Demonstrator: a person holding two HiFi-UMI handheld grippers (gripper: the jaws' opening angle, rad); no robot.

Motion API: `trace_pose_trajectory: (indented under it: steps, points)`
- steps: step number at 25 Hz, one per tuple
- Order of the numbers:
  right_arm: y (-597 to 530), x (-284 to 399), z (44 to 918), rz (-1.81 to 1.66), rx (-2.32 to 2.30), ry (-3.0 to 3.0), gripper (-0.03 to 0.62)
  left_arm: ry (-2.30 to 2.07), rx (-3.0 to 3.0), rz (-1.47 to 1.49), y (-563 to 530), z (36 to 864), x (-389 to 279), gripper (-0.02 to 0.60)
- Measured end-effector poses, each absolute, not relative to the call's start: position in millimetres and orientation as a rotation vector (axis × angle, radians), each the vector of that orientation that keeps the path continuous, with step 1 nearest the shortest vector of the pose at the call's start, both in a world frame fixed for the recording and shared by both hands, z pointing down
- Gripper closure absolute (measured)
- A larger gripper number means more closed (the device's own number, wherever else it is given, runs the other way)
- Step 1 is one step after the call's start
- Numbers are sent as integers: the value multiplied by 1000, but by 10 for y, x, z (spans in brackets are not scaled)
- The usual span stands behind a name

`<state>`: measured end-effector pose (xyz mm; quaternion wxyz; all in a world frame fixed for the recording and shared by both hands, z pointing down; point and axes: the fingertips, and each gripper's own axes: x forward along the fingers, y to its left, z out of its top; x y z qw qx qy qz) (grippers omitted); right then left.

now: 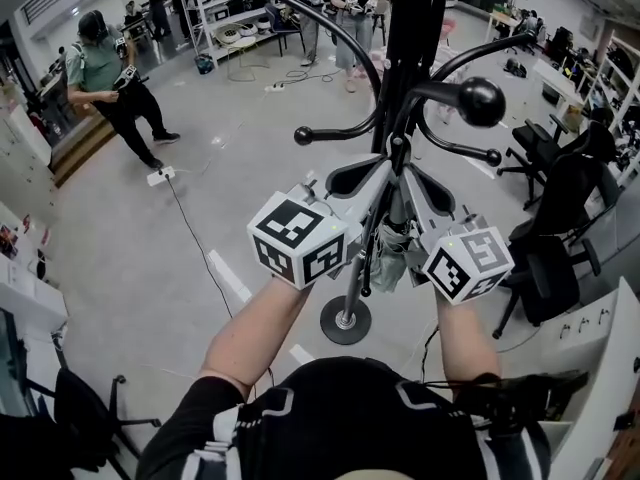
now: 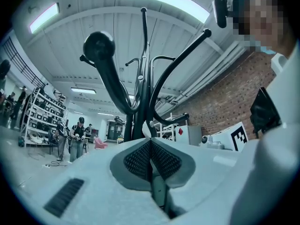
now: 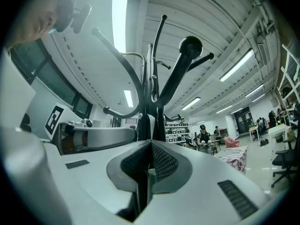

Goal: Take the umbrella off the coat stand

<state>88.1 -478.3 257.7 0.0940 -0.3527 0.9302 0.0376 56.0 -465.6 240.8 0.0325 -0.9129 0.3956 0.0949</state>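
A black coat stand with curved, ball-tipped hooks rises from a round base. A folded pale grey-green umbrella hangs close against its pole, between my two grippers. Both point up at the pole just below the hooks. The left gripper has its jaws pressed together, with a grey strip of the umbrella caught low in the gap. The right gripper is shut the same way on a pale strip of the umbrella. The hooks loom straight above both.
Black office chairs stand to the right of the stand, beside a white desk edge. A cable runs across the grey floor at left. People stand by shelving at the back left.
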Motion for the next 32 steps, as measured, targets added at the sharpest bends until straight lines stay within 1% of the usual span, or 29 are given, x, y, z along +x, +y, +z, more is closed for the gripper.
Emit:
trace_pose_trajectory:
  steps: [9,22,32]
  points:
    - [-4642,873,2290,171,-1030,2715,586,1235,-2757,376,-4530,2138,508,569]
    - [-4397,872,1865,253,-1122,2622,586,1182,-2736,436,-4254,1713,509,569]
    - [-4281,868,1618,255,-1170,2573,586,1116,-2759,466,-4122,1487,468,569]
